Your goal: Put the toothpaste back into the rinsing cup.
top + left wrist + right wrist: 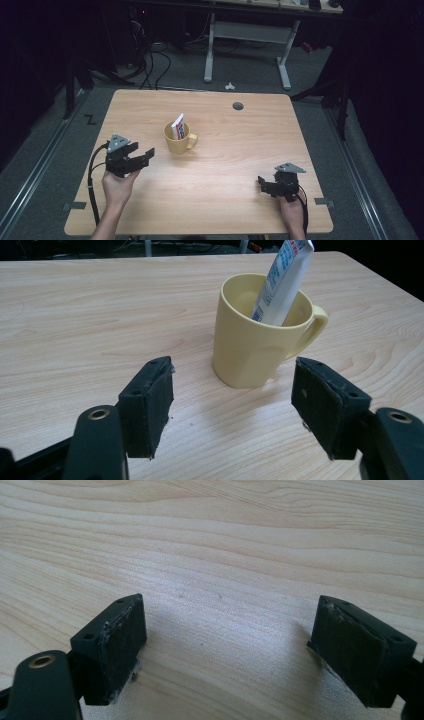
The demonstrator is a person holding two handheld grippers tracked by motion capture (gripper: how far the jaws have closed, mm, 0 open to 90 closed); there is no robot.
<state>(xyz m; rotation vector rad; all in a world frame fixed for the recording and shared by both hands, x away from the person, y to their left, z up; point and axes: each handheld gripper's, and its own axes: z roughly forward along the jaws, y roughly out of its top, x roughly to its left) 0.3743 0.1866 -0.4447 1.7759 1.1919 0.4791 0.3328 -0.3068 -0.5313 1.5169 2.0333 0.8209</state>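
Observation:
A pale yellow mug (178,139) (255,335) stands upright near the middle of the wooden table (240,150), its handle to the right. A white tube with blue and red print (179,127) (281,282) leans inside it. My left gripper (144,154) (232,407) is held a short way left of the mug, pointing at it, jaws open and nothing between them. My right gripper (262,184) (227,645) rests low over the table at the front right, far from the mug, open over bare wood.
A round cable hole (238,106) sits in the table's far right part. Beyond the far edge stand a white desk frame (247,35) and loose cables (150,65) on the grey floor. Dark space borders both sides.

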